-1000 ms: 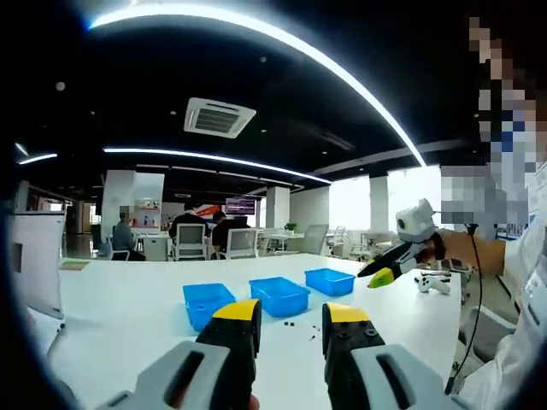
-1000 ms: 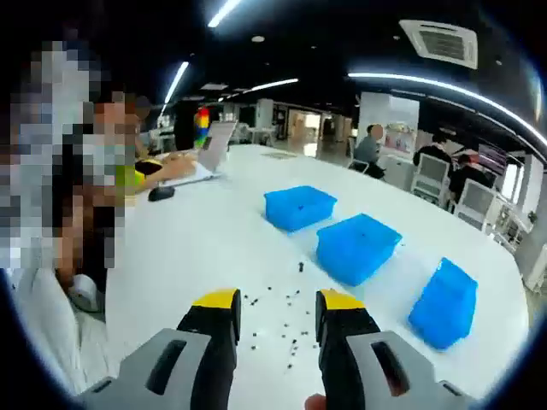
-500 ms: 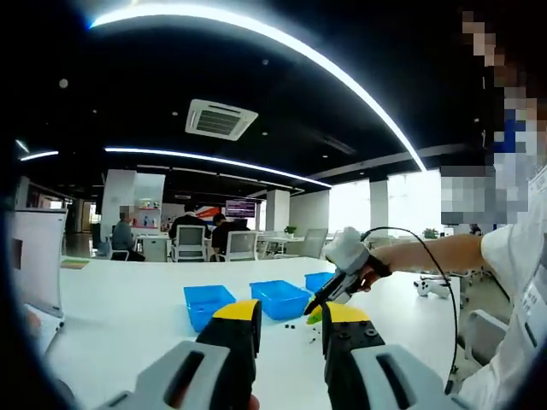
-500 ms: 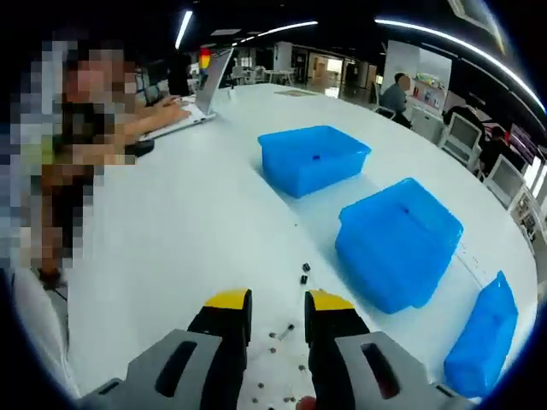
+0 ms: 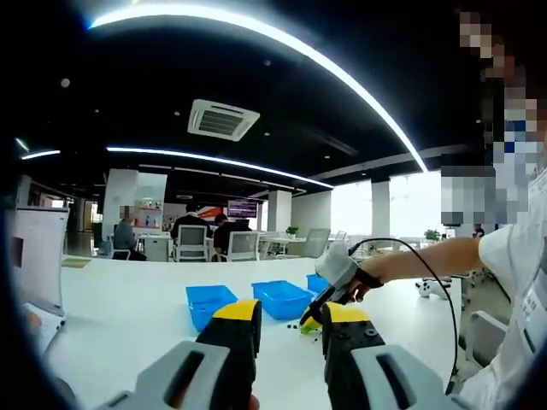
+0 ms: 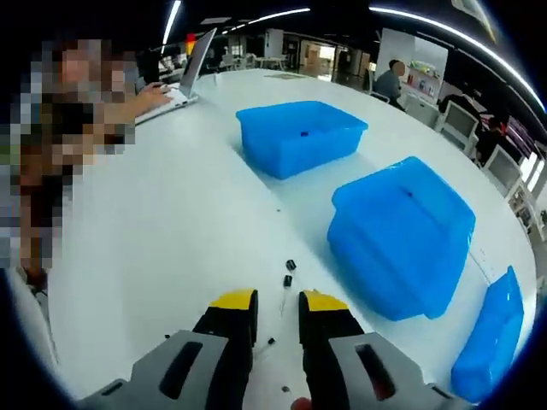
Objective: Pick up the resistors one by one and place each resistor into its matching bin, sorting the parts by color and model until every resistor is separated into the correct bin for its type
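**Right gripper low over the resistors, left held back**

In the right gripper view, the right gripper (image 6: 277,301) sits at 6 o'clock just above the table (image 6: 162,231), jaws narrowly apart; whether they pinch anything I cannot tell. Resistors (image 6: 289,272) lie just beyond its tips. Past them three blue bins (image 6: 402,235) run from 12 to 4 o'clock. A laptop (image 6: 190,68) stands at 11.

In the left gripper view, the left gripper (image 5: 291,314) at 6 o'clock is spread, empty. Beyond it the right gripper (image 5: 311,323) dips to the table, the bins (image 5: 284,296) behind it, with people on chairs (image 5: 191,242) far off.
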### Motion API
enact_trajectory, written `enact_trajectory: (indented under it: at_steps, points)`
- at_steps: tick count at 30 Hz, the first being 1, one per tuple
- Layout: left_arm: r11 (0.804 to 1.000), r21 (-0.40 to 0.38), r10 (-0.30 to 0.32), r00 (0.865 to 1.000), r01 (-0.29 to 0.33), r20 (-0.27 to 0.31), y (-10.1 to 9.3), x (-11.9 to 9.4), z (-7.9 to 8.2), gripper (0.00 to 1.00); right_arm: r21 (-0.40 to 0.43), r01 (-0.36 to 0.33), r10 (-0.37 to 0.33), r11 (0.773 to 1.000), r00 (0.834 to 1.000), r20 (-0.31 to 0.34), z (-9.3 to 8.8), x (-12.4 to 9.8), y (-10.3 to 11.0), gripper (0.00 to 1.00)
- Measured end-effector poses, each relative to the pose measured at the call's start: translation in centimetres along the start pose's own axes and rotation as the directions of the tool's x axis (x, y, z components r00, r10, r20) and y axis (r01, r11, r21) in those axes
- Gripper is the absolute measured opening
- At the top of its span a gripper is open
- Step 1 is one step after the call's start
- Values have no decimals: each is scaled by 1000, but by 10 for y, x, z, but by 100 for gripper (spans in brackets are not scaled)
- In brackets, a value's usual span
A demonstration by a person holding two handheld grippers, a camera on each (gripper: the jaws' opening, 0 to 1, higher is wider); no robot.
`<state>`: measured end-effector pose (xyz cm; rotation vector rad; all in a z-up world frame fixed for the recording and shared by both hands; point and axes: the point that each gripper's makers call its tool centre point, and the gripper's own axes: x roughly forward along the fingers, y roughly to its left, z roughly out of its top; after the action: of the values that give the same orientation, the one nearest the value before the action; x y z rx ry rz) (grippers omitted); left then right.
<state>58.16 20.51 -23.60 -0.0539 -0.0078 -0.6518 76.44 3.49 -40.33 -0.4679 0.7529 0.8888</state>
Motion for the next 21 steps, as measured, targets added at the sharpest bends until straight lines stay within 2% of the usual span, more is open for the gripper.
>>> enact_trajectory:
  at_steps: [2,3,4,8,11,12,13,14,17,21]
  points:
    - [1000,1,0,1000,0,-3,0,0,-1,30,6,0,0,1000,1000,-2,0,2,9,13]
    - [1000,2,1,1000,-1,-3,1,-1,-1,30,-2,7,-7,1000,1000,6,1,4,9,7]
    - [1000,2,1,1000,-1,-2,1,-1,-1,30,-17,29,-29,999,999,16,4,6,-1,4]
    - [1000,2,2,1000,-2,1,2,-2,0,30,-58,14,-13,998,1000,10,5,6,7,4]
    - [1000,3,0,1000,0,2,2,-2,0,30,-17,1,-1,1000,1000,-1,3,5,1,3]
    - [1000,3,-1,1000,1,3,2,-2,0,30,1,-11,11,1000,1000,16,11,6,-6,3]
    - [1000,3,-1,1000,1,3,2,-2,0,30,-44,52,-47,998,994,99,24,2,-12,3]
    - [1000,4,-1,1000,1,3,2,-2,0,30,-30,42,-39,999,994,104,20,-6,4,3]
    - [1000,3,1,1000,-1,5,4,-3,0,30,-17,23,-20,1000,985,173,28,-23,21,3]
    - [1000,2,0,1000,0,7,4,-3,1,30,64,-50,32,997,969,247,33,-51,22,3]
